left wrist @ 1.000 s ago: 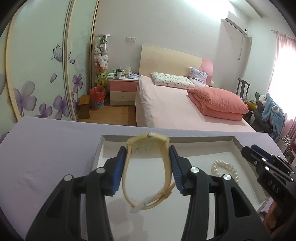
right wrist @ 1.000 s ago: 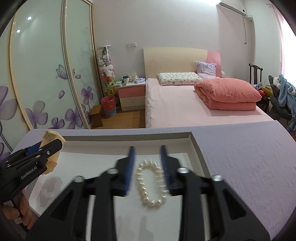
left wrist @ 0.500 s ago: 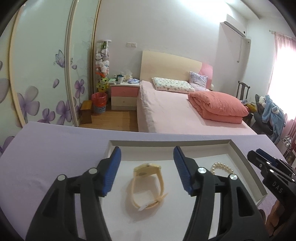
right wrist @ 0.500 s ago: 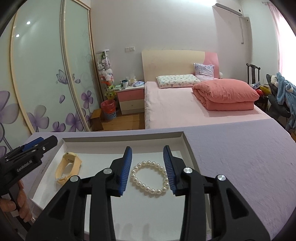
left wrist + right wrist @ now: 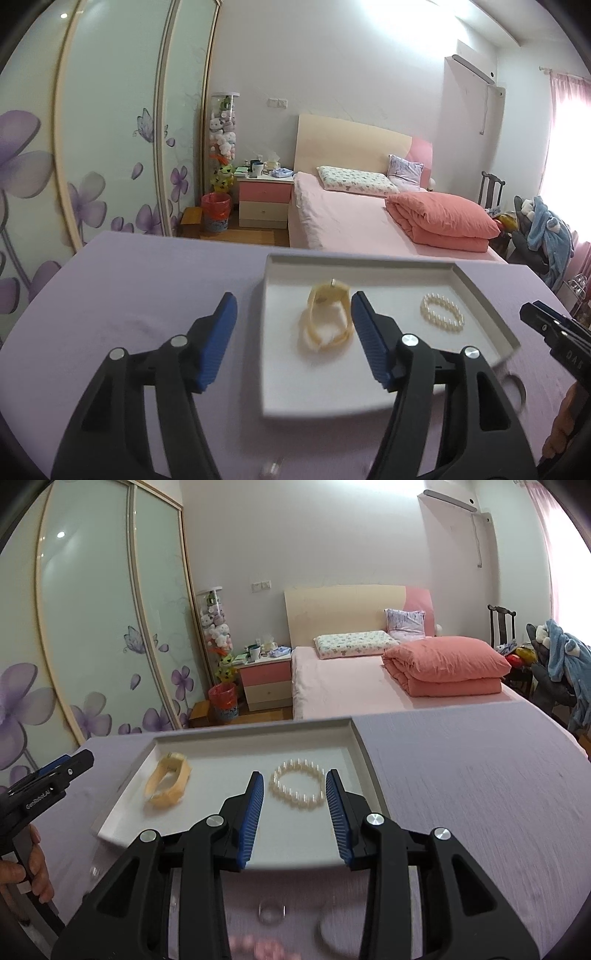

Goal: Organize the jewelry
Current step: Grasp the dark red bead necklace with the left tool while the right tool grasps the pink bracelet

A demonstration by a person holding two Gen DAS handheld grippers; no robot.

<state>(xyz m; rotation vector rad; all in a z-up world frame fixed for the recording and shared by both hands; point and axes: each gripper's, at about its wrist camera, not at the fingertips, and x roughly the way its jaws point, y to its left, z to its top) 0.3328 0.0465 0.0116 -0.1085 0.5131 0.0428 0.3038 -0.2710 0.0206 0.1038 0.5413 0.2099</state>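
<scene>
Left wrist view. Left tongs released, jaws spread wide, nothing between the pads. 1 s ago they clamped the watch; 0.5 s ago they had let go. Now pulled back and up: the watch lies in the tray, ahead of the tips and slightly right of the gap centre. Bracelet further right in the same tray, well apart from the watch. Right tongs show at the far right edge, clear of the tray.

Right wrist view. Right tongs also released, empty. Bracelet just ahead of the tips, centred on the gap, no contact; it was framed by the pads 1 s ago. Watch ahead-left, near the tray's left wall. Below the tongs, on the purple cloth: a small ring and blurred pink beads, outside the tray.

Judgement: 2 pieces placed; both tongs retreating and free, those loose items likely next.
</scene>
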